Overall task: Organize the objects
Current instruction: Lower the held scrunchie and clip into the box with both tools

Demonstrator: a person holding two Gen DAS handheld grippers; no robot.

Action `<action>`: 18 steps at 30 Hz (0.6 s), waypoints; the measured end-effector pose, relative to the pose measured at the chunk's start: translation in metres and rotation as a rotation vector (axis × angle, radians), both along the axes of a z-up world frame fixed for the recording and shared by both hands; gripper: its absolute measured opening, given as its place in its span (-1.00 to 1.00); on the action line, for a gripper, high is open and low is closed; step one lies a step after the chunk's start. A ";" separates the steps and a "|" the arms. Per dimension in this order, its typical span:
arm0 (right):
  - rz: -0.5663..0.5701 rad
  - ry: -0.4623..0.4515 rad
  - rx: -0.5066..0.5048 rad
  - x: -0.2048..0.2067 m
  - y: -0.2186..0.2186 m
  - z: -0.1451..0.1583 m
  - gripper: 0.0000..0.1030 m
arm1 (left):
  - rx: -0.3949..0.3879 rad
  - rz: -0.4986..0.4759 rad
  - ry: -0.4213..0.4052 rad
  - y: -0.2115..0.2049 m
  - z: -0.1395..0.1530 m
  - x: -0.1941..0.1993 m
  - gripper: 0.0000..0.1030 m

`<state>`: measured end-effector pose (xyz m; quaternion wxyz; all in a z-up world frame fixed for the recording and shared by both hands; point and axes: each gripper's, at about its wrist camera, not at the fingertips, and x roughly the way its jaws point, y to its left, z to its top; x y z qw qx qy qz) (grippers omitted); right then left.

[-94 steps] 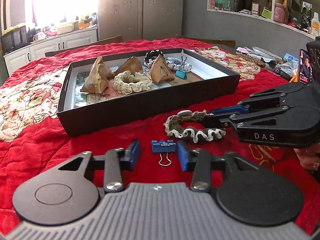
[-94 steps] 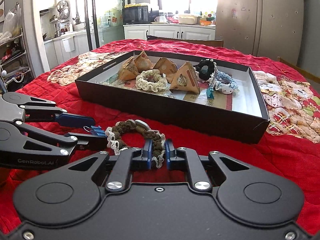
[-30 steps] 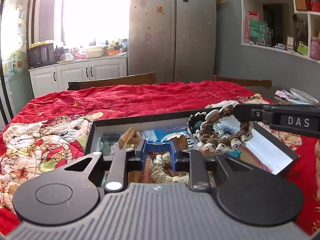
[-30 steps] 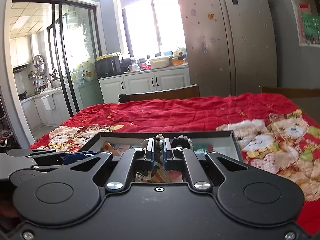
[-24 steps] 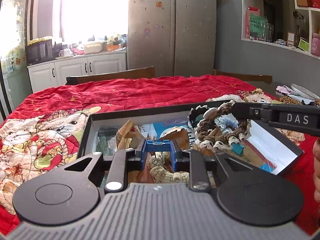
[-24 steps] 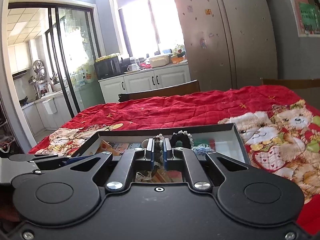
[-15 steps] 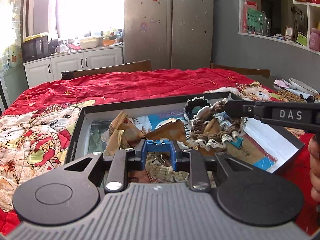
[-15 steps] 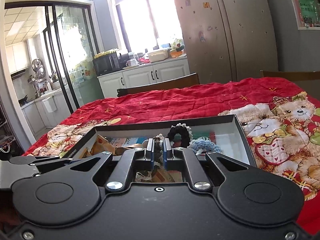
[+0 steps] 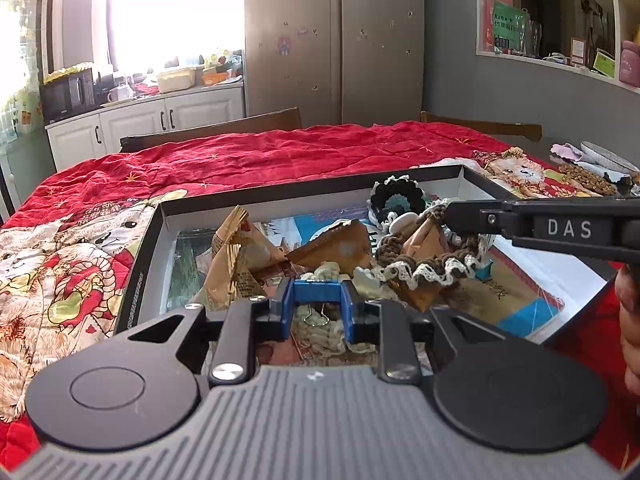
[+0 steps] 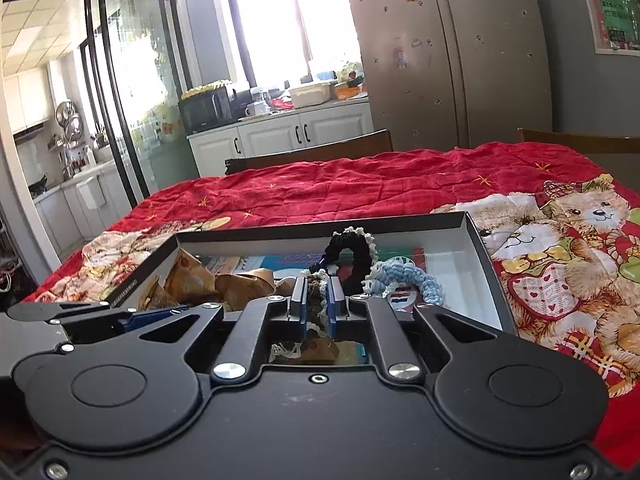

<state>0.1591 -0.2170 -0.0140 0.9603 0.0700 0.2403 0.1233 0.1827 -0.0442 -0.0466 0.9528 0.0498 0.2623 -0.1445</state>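
Note:
My left gripper (image 9: 318, 300) is shut on a blue binder clip (image 9: 318, 293) and holds it over the near part of the black box (image 9: 140, 264). My right gripper (image 10: 317, 298) is shut on a brown crochet scrunchie with white lace trim (image 9: 424, 258), also over the box; the scrunchie (image 10: 316, 292) shows between its fingers. The right gripper (image 9: 452, 214) reaches in from the right in the left wrist view. The box (image 10: 476, 240) holds brown paper triangles (image 9: 240, 248), a cream scrunchie (image 9: 328, 332), a black scrunchie (image 10: 356, 252) and a light blue scrunchie (image 10: 408, 276).
The box lies on a red quilted cloth with teddy bear prints (image 10: 560, 232). Wooden chairs (image 9: 224, 130) stand at the table's far edge. Clutter and plates (image 9: 592, 168) lie at the far right. Kitchen cabinets and a fridge (image 9: 332, 40) are behind.
Both grippers picked their items off the cloth in front of the box, lifted them and carried them over the box. In the last second both have tipped lower toward its inside.

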 end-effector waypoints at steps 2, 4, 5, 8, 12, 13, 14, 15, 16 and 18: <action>0.002 0.001 -0.005 0.000 0.001 -0.001 -0.79 | 0.001 0.001 0.001 0.000 0.000 0.000 -0.43; 0.002 0.003 -0.007 0.000 0.002 -0.001 -0.76 | 0.003 0.001 0.001 -0.001 -0.001 0.001 -0.40; 0.001 0.004 -0.007 0.000 0.002 -0.002 -0.75 | 0.004 0.002 0.001 -0.001 -0.001 0.001 -0.35; 0.001 0.010 -0.007 0.001 0.002 -0.003 -0.69 | 0.008 0.000 0.001 -0.001 -0.002 0.001 -0.18; 0.001 0.015 -0.011 0.002 0.001 -0.004 -0.65 | 0.006 -0.002 0.005 -0.001 -0.003 0.002 -0.05; 0.001 0.014 -0.012 0.002 0.002 -0.004 -0.65 | 0.005 -0.003 0.005 -0.001 -0.003 0.002 -0.05; 0.001 0.014 -0.013 0.002 0.002 -0.004 -0.65 | 0.005 -0.002 0.004 -0.001 -0.003 0.002 -0.04; -0.001 0.015 -0.013 0.002 0.002 -0.004 -0.64 | 0.004 -0.003 0.003 -0.001 -0.003 0.001 -0.04; -0.002 0.015 -0.013 0.002 0.002 -0.004 -0.64 | 0.004 -0.003 0.003 -0.001 -0.003 0.001 -0.04; -0.004 0.015 -0.012 0.002 0.001 -0.005 -0.51 | 0.005 -0.002 0.003 -0.002 -0.003 0.001 -0.03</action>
